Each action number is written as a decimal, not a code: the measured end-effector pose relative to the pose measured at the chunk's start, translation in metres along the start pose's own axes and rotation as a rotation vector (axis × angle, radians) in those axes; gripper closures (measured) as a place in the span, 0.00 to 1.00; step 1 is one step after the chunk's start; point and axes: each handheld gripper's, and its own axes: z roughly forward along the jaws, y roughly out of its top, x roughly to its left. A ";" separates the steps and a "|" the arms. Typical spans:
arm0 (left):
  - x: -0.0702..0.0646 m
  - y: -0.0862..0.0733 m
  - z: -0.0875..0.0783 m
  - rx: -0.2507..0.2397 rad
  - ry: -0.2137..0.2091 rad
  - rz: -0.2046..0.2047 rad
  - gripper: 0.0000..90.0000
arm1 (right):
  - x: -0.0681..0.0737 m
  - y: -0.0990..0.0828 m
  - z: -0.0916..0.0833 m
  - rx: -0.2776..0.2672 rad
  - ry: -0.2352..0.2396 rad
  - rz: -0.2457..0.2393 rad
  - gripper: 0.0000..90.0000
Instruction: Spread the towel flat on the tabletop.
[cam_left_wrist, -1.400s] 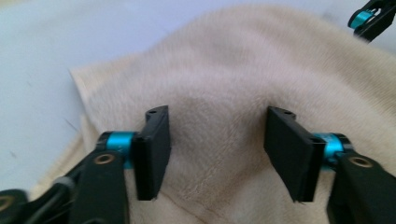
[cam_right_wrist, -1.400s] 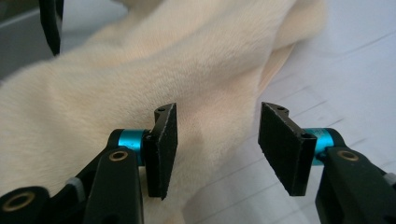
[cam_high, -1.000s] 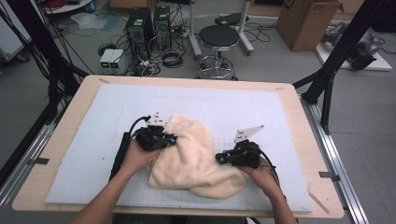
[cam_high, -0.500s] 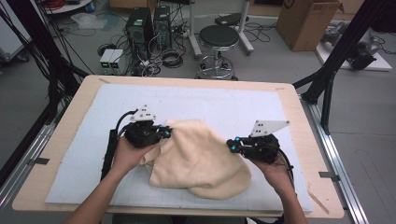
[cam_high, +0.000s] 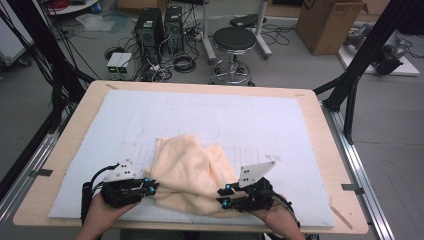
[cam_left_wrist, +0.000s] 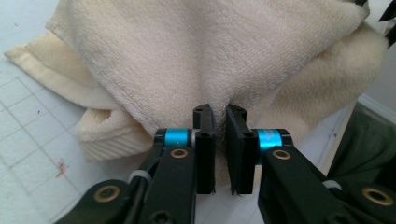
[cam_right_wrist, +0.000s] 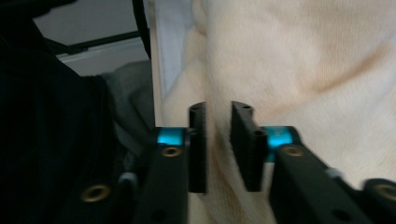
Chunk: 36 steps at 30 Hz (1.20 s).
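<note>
A cream towel (cam_high: 190, 175) lies crumpled on the white mat (cam_high: 260, 115), near the table's front edge. My left gripper (cam_high: 150, 187) is at the towel's left side and my right gripper (cam_high: 222, 196) at its front right corner. In the left gripper view the jaws (cam_left_wrist: 219, 112) are shut on a fold of the towel (cam_left_wrist: 210, 46). In the blurred right gripper view the jaws (cam_right_wrist: 218, 109) stand a little apart, with thick towel cloth (cam_right_wrist: 303, 56) pinched between them.
The mat covers most of a wooden table (cam_high: 320, 125) whose front edge is just under my hands. A thin wooden stick (cam_high: 340, 216) lies at the front right. Beyond the table are a stool (cam_high: 234, 40), computers and black frame struts.
Both grippers first moved apart, then pulled back toward the table's front edge with the towel held, dragging it nearer to me.
</note>
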 end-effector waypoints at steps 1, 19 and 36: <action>0.001 0.002 0.001 -0.016 -0.012 -0.009 0.89 | 0.000 0.000 0.000 0.000 0.000 0.000 0.75; 0.047 0.052 0.024 -0.136 0.052 -0.089 0.55 | -0.115 0.008 0.030 0.010 -0.241 0.146 0.65; 0.034 0.039 0.055 0.022 0.079 -0.007 0.84 | -0.116 -0.007 0.020 0.118 -0.356 0.145 0.96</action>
